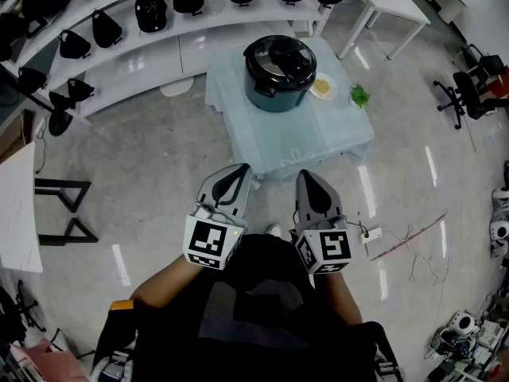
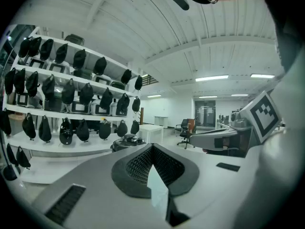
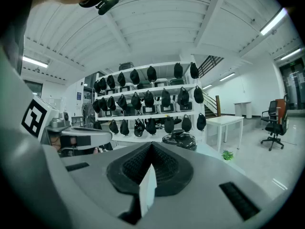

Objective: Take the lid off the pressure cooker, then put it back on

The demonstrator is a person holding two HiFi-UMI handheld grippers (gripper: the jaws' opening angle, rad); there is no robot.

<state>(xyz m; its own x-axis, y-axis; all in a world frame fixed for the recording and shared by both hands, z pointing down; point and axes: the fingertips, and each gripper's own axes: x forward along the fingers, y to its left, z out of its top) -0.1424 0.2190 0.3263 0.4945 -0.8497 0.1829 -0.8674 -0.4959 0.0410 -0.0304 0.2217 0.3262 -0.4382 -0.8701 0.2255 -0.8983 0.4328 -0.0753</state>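
A dark pressure cooker [image 1: 277, 76] stands on a low table with a pale blue cloth [image 1: 294, 138], and its black lid [image 1: 278, 59] sits on top. Both grippers are held close to my body, well short of the table and apart from the cooker. My left gripper [image 1: 241, 170] and my right gripper [image 1: 305, 176] point forward side by side, each shut with nothing between the jaws. In the left gripper view the cooker [image 2: 127, 141] shows just past the closed jaws [image 2: 152, 147]. The right gripper view has the cooker [image 3: 179, 139] beyond its closed jaws [image 3: 151, 145].
Beside the cooker on the cloth are a small plate of food [image 1: 323, 87] and a little green plant [image 1: 360, 96]. Curved white shelves with several black bags [image 1: 143, 13] run behind. A white table [image 1: 387, 5] stands at the back right, office chairs [image 1: 471, 87] further right, and cables [image 1: 402, 241] lie on the floor.
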